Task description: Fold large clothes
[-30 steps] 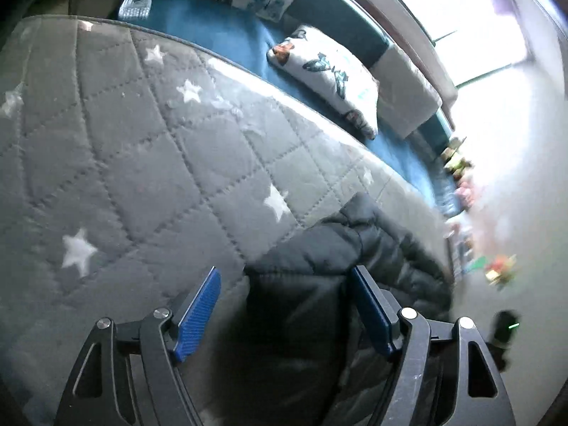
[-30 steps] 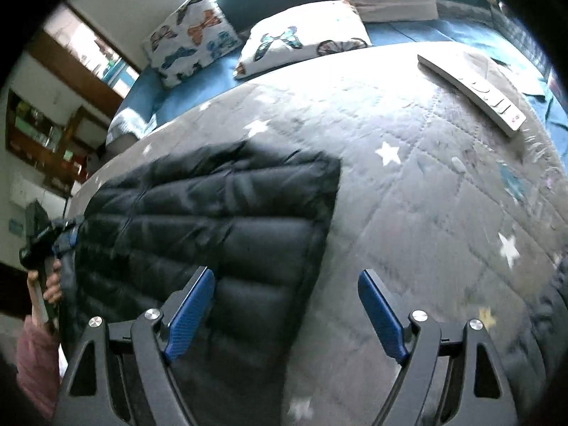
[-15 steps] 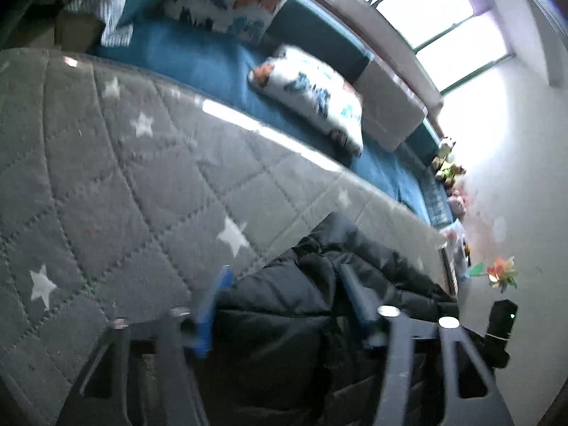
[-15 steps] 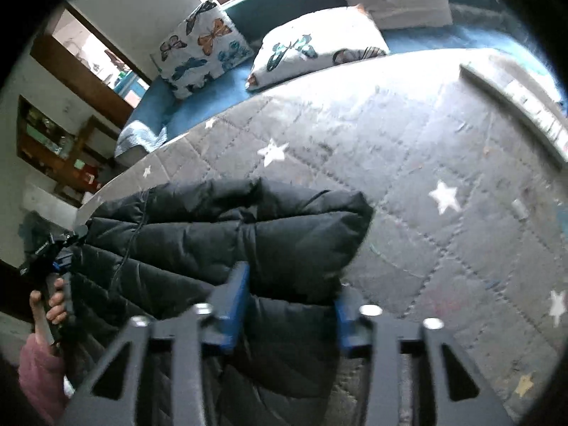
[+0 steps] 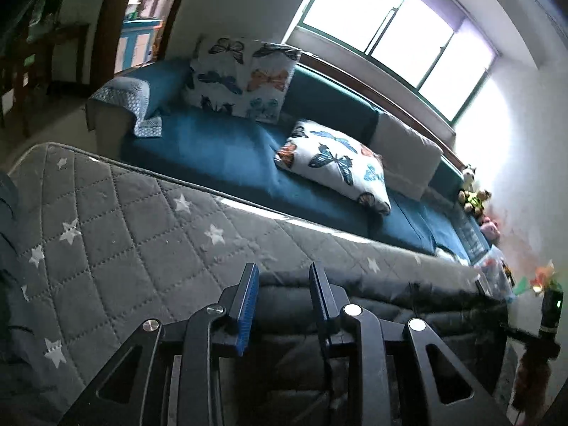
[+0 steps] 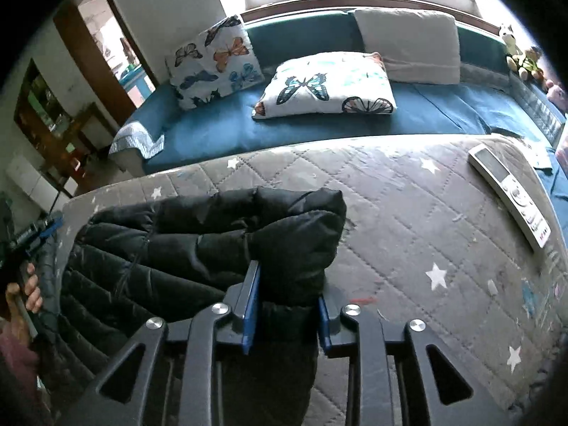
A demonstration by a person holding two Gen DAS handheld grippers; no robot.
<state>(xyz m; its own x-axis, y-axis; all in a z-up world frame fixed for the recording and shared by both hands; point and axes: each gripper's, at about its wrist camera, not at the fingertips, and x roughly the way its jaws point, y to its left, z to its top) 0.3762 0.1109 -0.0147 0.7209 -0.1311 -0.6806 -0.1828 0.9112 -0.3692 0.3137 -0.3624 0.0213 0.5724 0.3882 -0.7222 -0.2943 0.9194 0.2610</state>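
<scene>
Both tools have just been closing: your right tool (image 6: 287,305) and left tool (image 5: 284,301) each pinch the black quilted puffer jacket (image 6: 198,248), bunched at 9 o'clock on the grey star-quilted mattress (image 6: 408,220).

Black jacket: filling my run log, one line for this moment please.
left tongs: gripping black jacket | right tongs: gripping it | quilted mat: beneath

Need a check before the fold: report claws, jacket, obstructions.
Both claws, left and right, just closed, pinching black puffer jacket. Edge lifted off grey quilt. Remote lies clear, right side.

Home: sofa (image 6: 319,131), butterfly cushions (image 6: 330,85)
</scene>
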